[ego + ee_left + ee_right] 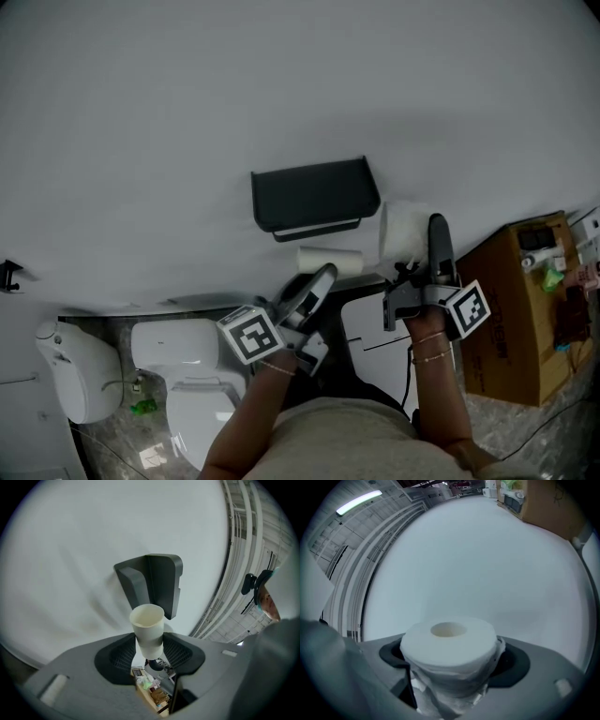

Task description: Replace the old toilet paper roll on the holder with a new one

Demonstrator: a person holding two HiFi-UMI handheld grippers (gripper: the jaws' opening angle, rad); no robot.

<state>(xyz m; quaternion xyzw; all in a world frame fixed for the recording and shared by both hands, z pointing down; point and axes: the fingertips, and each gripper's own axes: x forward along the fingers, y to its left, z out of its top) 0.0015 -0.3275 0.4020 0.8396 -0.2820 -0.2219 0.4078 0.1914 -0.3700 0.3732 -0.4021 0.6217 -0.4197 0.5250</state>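
Note:
A black toilet paper holder [314, 197] hangs on the white wall, also seen in the left gripper view [152, 585]. My left gripper [323, 274] is shut on an empty cardboard tube [330, 260], just below the holder. In its own view the left gripper [149, 654] has the pale tube [147, 627] standing on end between the pads, in front of the holder. My right gripper [424, 246] is shut on a full white toilet paper roll [401, 230], to the right of the holder. The right gripper [450, 665] pinches that roll [449, 644] by its sides, and loose sheets hang below it.
A white toilet [192, 394] stands at the lower left, with a white bin [73, 370] beside it. A cardboard box [525, 309] with small items on top sits at the right. The white wall [234, 84] fills the space ahead.

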